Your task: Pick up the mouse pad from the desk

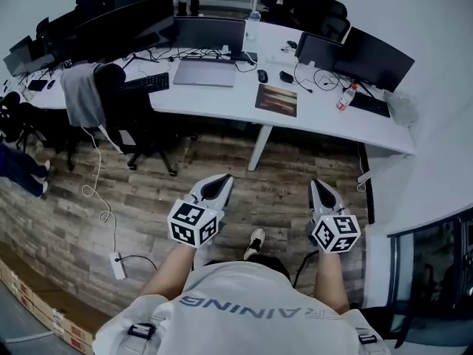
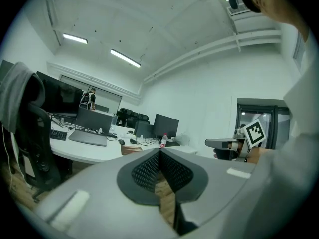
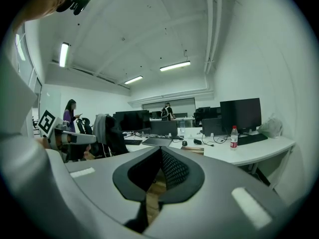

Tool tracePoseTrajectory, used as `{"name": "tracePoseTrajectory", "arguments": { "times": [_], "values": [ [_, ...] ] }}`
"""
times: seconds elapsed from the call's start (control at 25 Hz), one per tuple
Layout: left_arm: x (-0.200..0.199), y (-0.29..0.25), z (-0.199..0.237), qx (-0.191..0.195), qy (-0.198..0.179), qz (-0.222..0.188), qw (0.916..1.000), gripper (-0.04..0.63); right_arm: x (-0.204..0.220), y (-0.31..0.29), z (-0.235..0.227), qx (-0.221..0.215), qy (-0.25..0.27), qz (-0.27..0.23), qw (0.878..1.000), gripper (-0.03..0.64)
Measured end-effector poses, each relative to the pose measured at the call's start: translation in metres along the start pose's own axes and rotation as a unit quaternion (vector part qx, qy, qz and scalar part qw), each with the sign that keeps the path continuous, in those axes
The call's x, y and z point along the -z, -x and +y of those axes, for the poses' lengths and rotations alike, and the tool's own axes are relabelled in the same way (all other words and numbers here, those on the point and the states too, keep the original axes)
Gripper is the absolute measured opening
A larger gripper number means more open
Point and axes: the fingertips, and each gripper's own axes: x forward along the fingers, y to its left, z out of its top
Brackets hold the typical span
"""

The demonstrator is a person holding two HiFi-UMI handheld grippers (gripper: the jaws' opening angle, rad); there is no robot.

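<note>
The mouse pad (image 1: 276,100), a brown rectangle, lies flat near the front edge of the long white desk (image 1: 222,98). It shows small in the left gripper view as the mouse pad (image 2: 130,149) and in the right gripper view as the mouse pad (image 3: 193,149). My left gripper (image 1: 224,178) and right gripper (image 1: 316,183) are held out over the wooden floor, well short of the desk. Both have their jaws together with nothing between them.
On the desk stand a laptop (image 1: 205,72), several monitors (image 1: 366,58), a keyboard (image 1: 148,83), a mouse (image 1: 262,75) and a red-labelled bottle (image 1: 345,97). An office chair (image 1: 126,113) with a grey garment stands left of the pad. A power strip (image 1: 117,265) and cable lie on the floor.
</note>
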Motion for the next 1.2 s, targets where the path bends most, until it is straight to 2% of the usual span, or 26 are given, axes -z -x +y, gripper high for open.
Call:
{"name": "tracePoseTrajectory", "arguments": {
  "times": [0.2, 0.44, 0.68, 0.88, 1.04, 1.2],
  "values": [
    [-0.017, -0.038, 0.015, -0.022, -0.002, -0.007, 0.9997, 0.000, -0.018, -0.040, -0.028, -0.020, 0.002, -0.008, 1.000, 0.014],
    [-0.037, -0.104, 0.009, -0.029, -0.017, -0.003, 0.9994, 0.000, -0.033, -0.080, -0.084, -0.034, -0.004, -0.006, 0.999, 0.014],
    [-0.042, -0.185, 0.002, -0.021, -0.018, 0.007, 0.9996, 0.000, -0.046, -0.107, -0.163, -0.017, -0.015, -0.023, 0.999, 0.014],
    [-0.038, -0.240, -0.004, -0.011, -0.013, 0.012, 0.9998, 0.000, -0.040, -0.133, -0.216, -0.007, -0.025, -0.014, 1.000, 0.014],
    [-0.036, -0.263, 0.005, -0.013, -0.024, 0.024, 0.9993, 0.000, -0.043, -0.158, -0.232, -0.015, -0.028, -0.011, 0.999, 0.014],
    [-0.037, -0.286, 0.031, -0.026, -0.004, 0.029, 0.9993, 0.000, -0.040, -0.185, -0.242, -0.016, -0.029, 0.004, 0.999, 0.014]
  ]
}}
